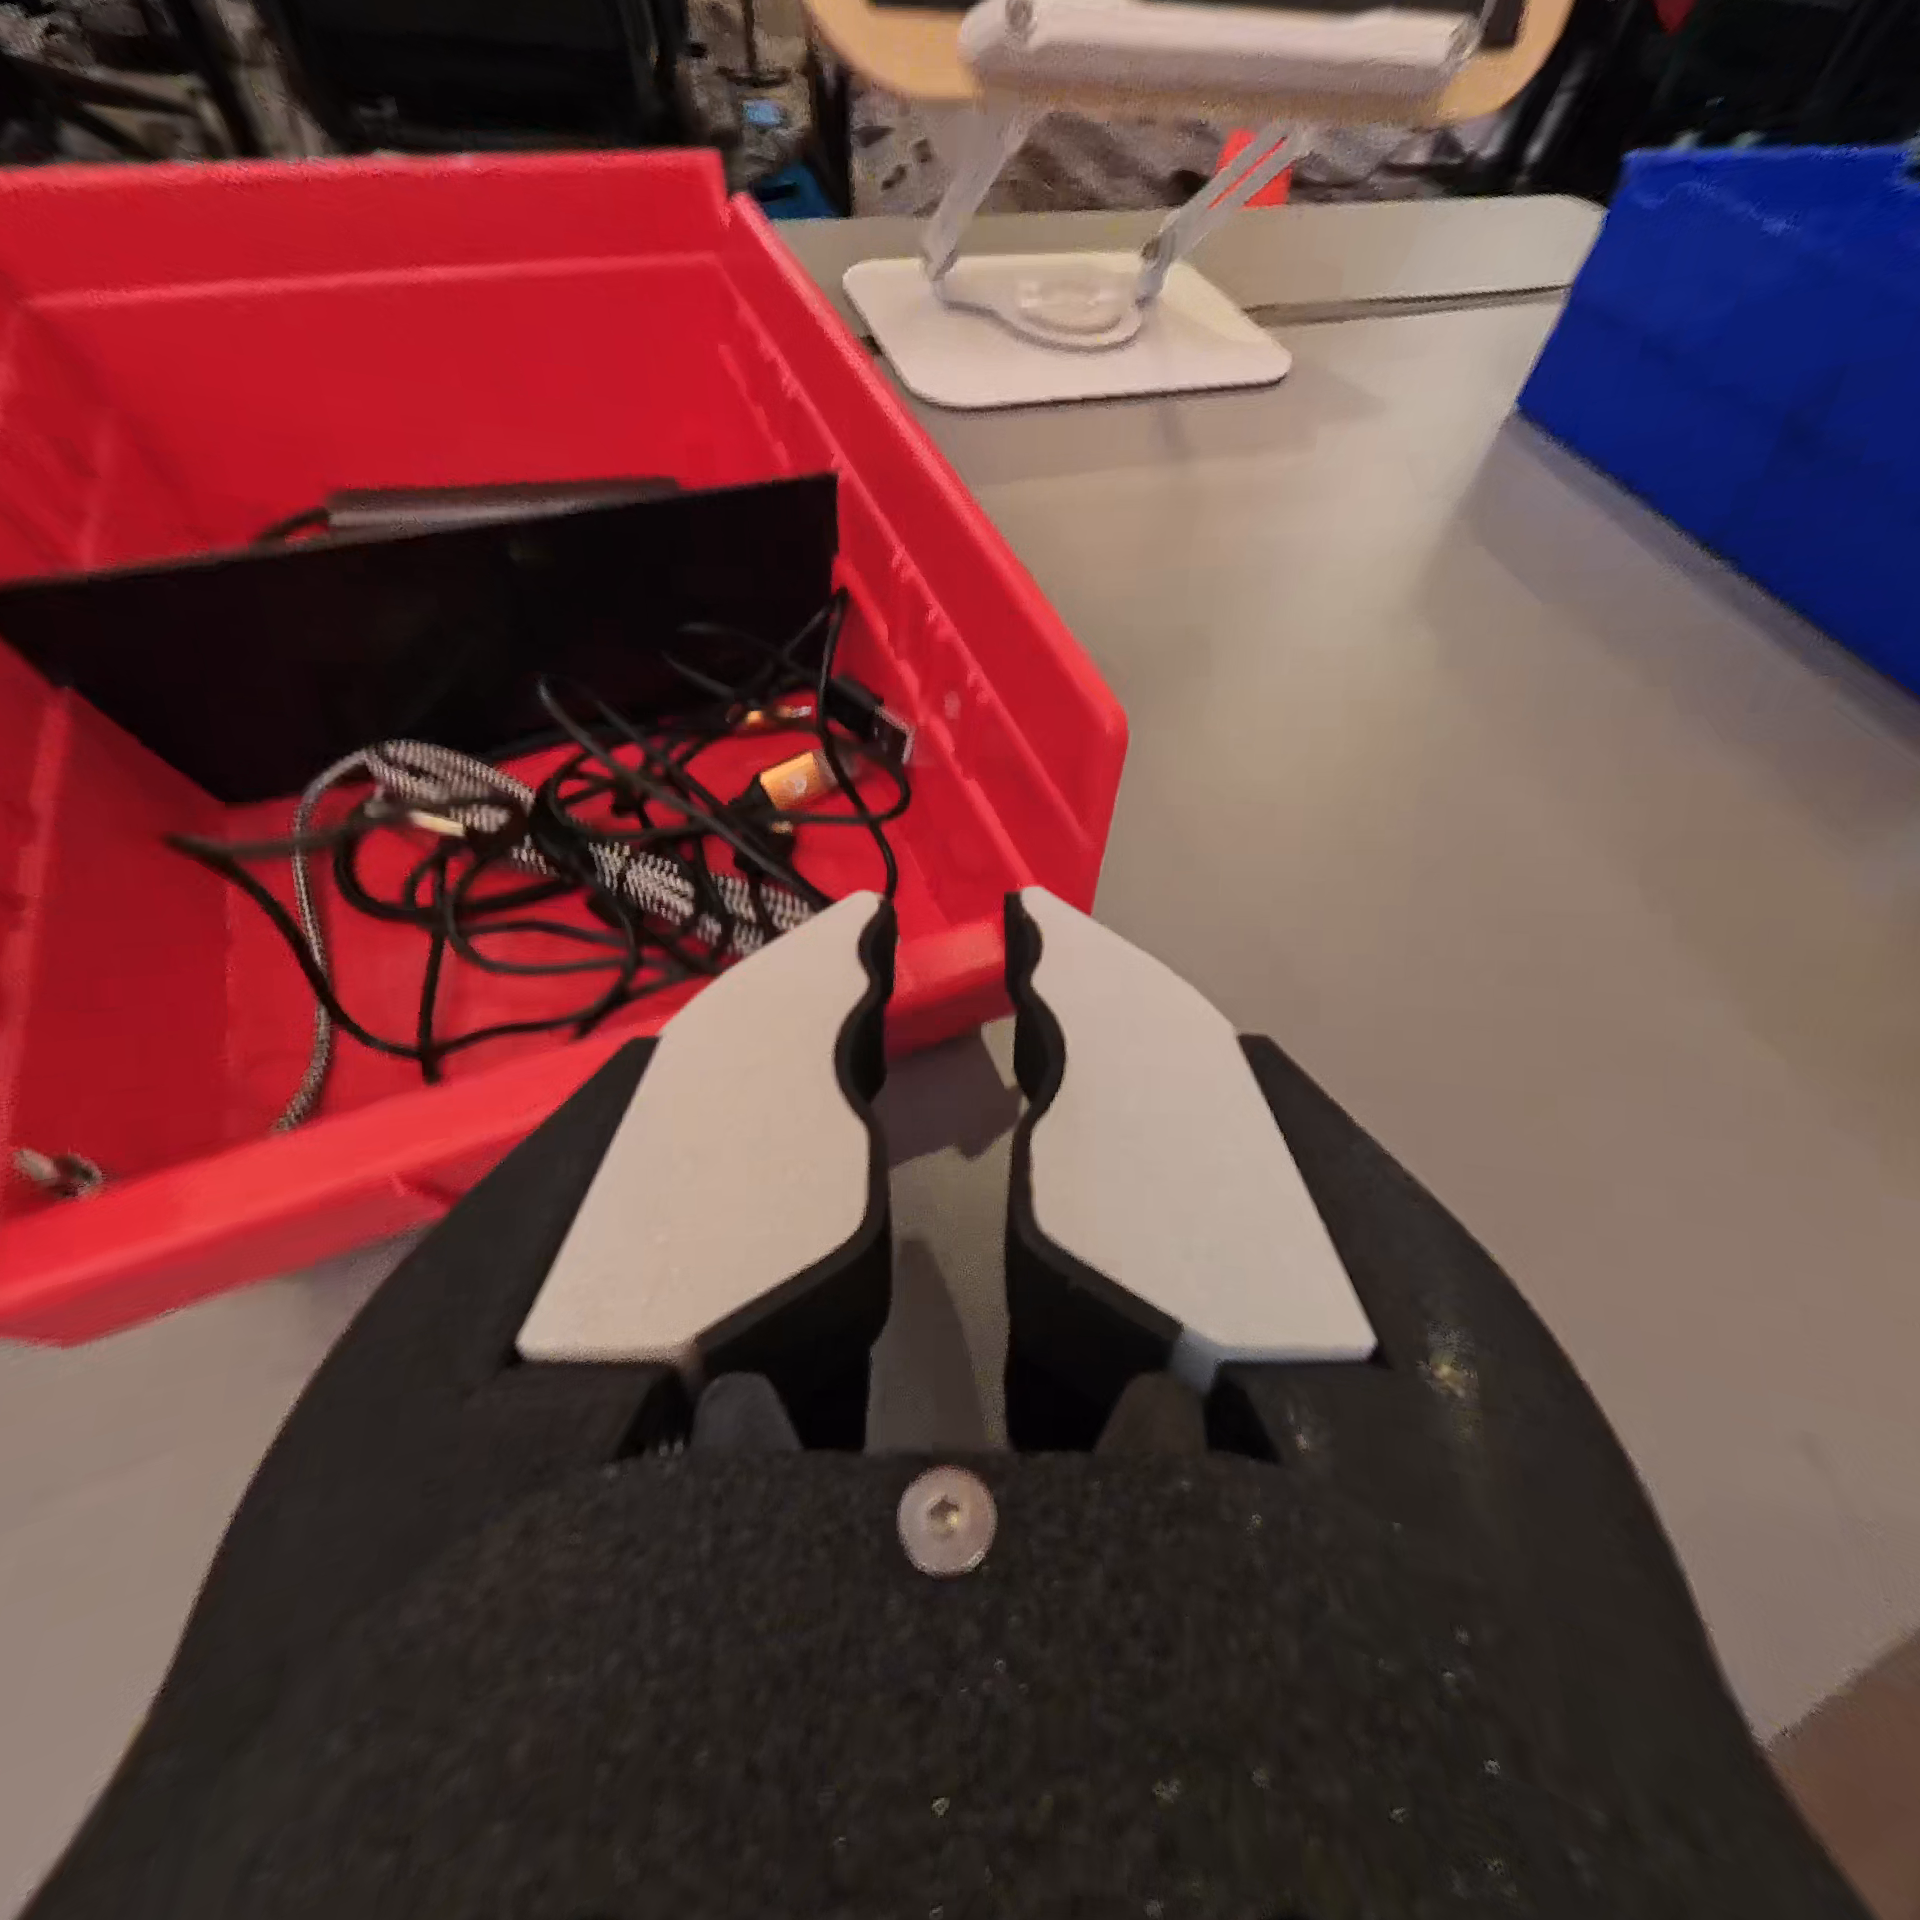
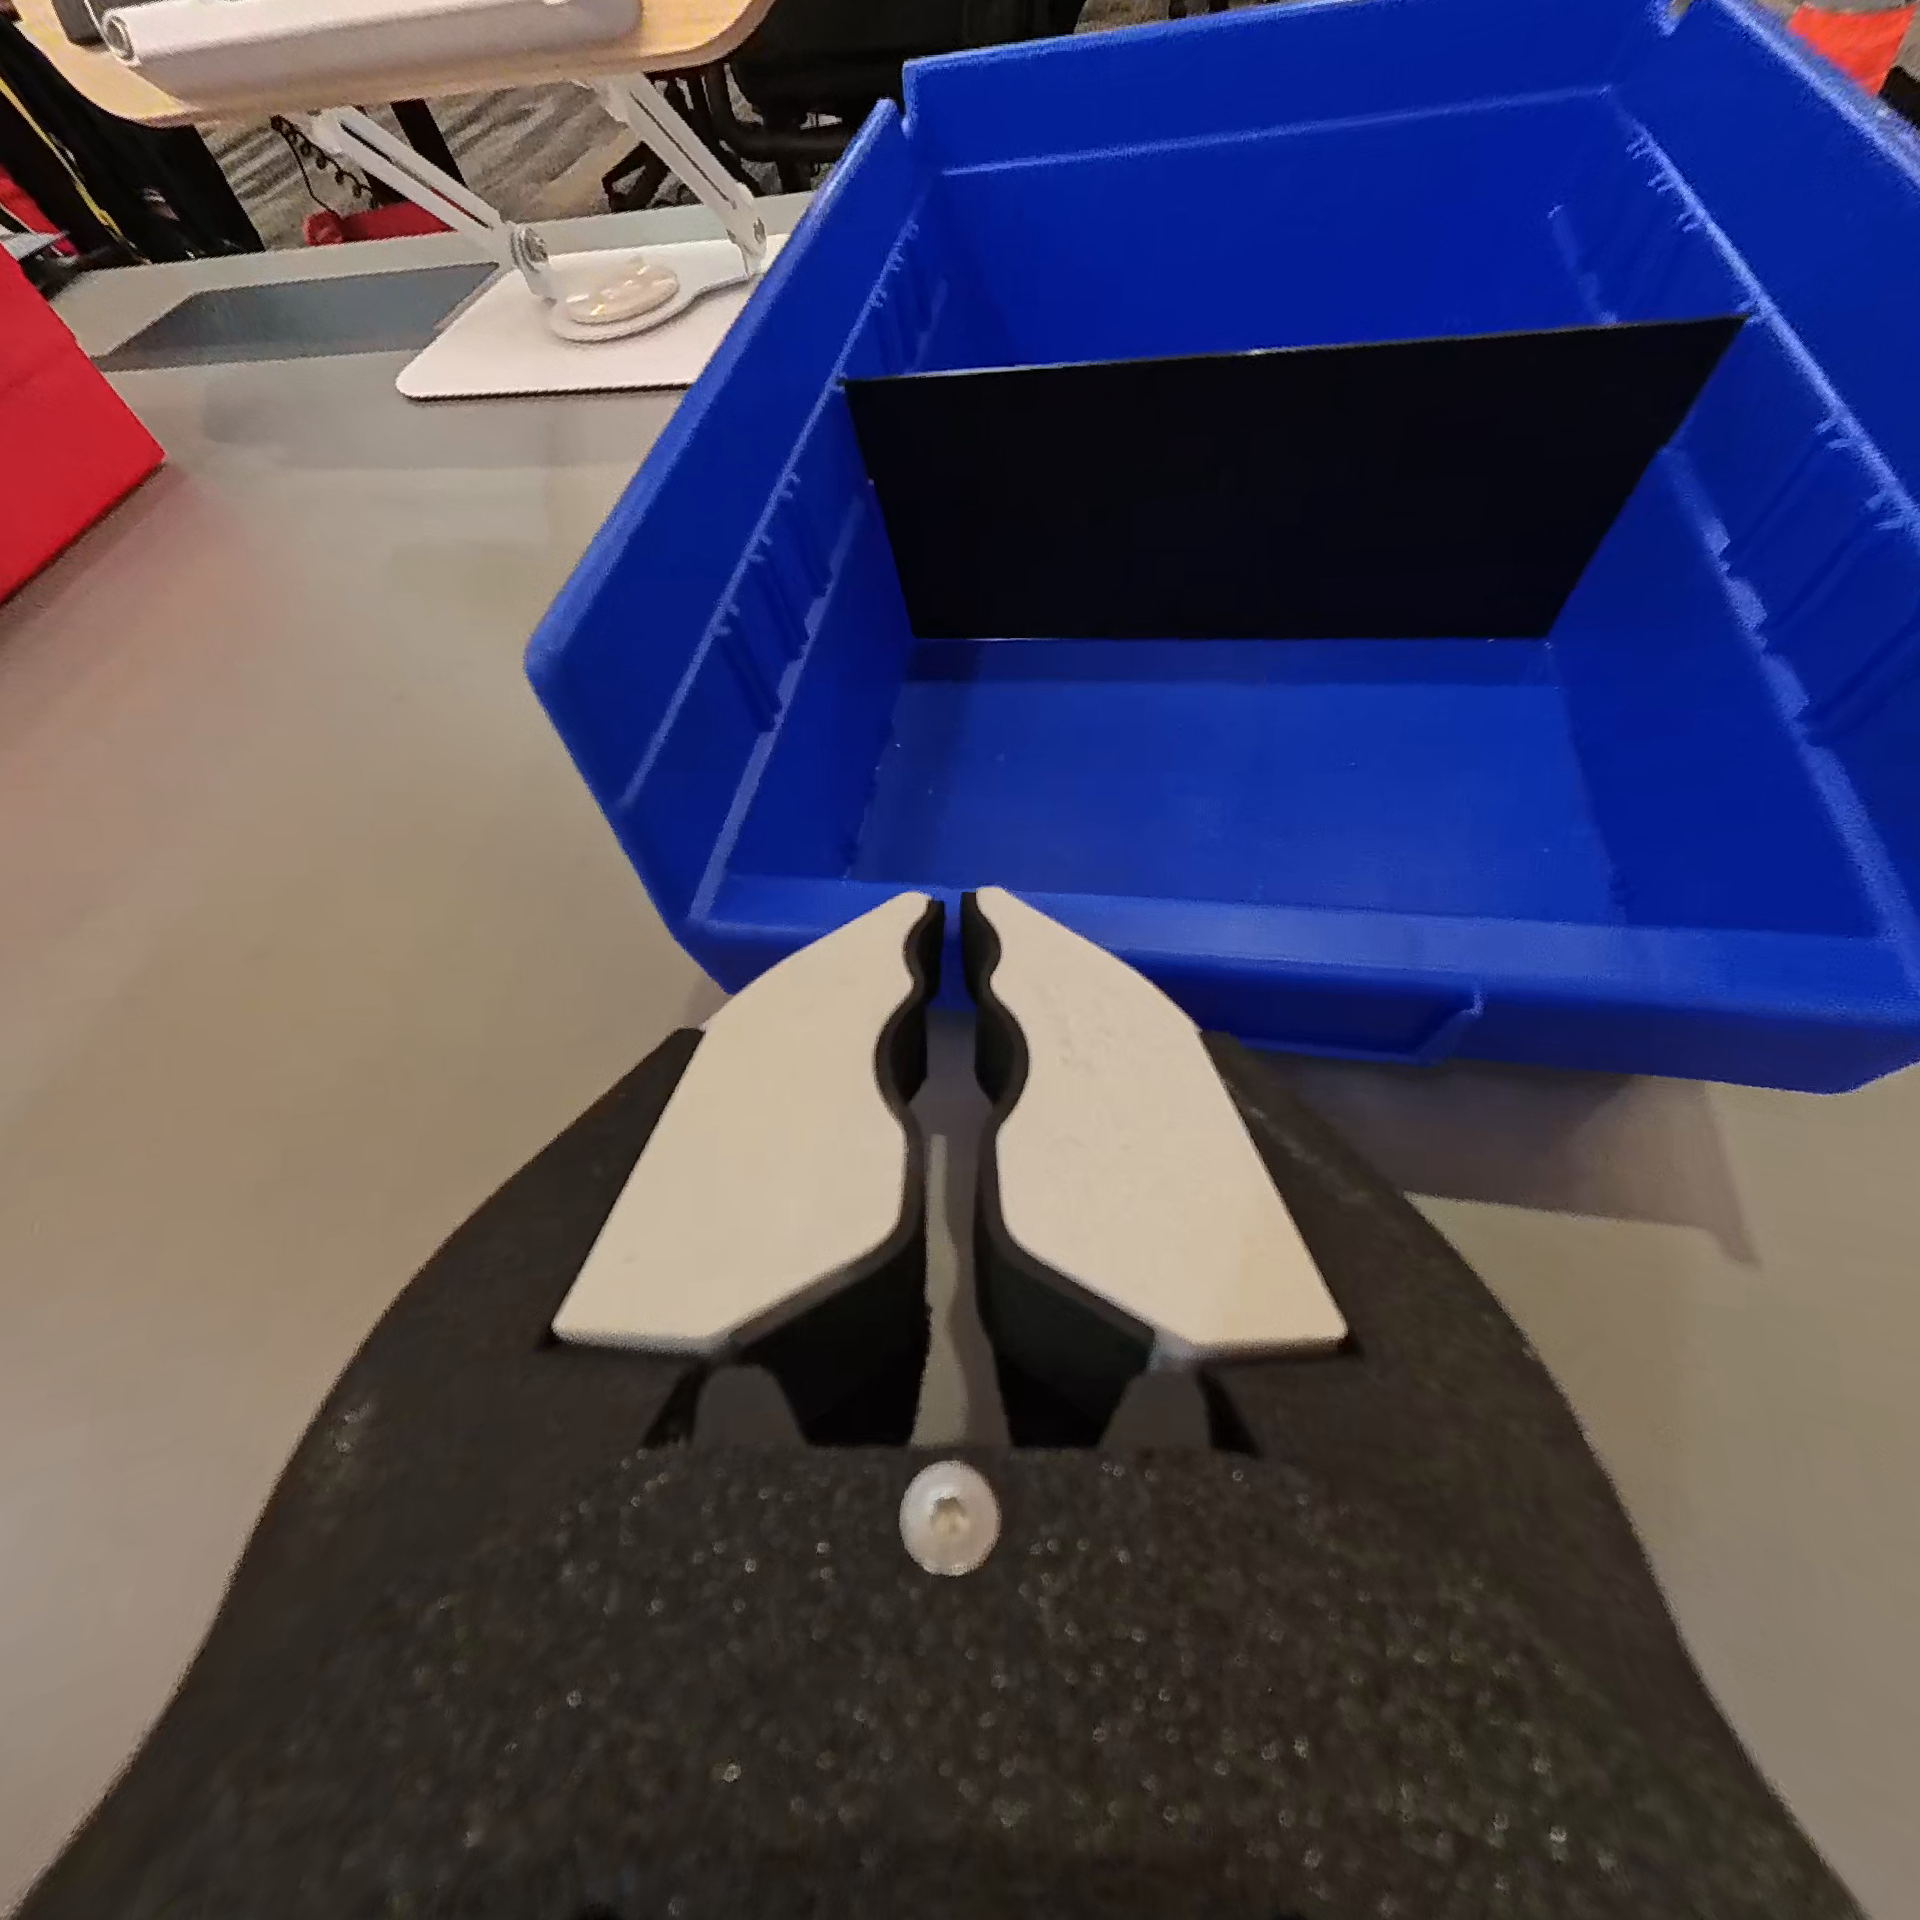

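Observation:
My left gripper [image 1: 945, 914] is open and empty, its fingertips over the near right corner of a red bin [image 1: 312, 1195]. In the bin's front compartment lies a tangle of black and braided cables [image 1: 623, 831] with orange-tipped plugs, in front of a black divider [image 1: 416, 623]. My right gripper [image 2: 951, 909] is shut with nothing between its fingers, its tips at the front rim of a blue bin [image 2: 1351, 966]. The blue bin has a black divider [image 2: 1247, 499], and its front compartment holds nothing.
Both bins stand on a grey table [image 1: 1455, 831]. A white stand with a flat base [image 1: 1070, 322] sits at the back between them and also shows in the right wrist view [image 2: 582, 322]. The blue bin [image 1: 1766, 364] is at the right of the left view, the red bin [image 2: 52, 468] at the left edge of the right view. Some 50 cm of space lies between my two pairs of fingers.

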The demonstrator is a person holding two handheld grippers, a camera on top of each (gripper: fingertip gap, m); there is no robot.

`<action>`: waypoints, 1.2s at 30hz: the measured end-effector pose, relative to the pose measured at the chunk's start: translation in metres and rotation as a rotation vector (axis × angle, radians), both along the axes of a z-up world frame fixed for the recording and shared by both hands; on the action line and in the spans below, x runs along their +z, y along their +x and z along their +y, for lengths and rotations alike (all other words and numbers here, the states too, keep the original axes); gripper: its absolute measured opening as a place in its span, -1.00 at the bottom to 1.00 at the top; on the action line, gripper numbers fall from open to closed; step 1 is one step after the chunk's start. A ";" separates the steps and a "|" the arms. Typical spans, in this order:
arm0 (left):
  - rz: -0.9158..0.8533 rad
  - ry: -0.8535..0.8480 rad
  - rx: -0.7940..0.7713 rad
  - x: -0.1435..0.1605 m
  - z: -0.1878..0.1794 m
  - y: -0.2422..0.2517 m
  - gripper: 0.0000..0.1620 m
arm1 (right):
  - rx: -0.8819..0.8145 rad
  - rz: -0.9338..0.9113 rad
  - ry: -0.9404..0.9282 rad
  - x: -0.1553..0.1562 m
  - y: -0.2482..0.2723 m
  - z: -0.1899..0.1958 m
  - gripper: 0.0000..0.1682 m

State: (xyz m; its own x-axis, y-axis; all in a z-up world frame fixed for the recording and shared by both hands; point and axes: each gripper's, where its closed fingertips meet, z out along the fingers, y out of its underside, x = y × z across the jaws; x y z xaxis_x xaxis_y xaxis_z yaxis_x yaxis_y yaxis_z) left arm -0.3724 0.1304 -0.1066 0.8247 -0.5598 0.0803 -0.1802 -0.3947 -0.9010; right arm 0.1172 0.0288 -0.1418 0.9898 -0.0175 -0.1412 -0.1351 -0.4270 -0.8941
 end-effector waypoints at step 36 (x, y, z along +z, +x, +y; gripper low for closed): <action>0.720 0.052 -0.248 0.061 0.127 -0.027 -0.98 | 0.044 0.089 0.021 0.004 -0.009 0.006 -0.98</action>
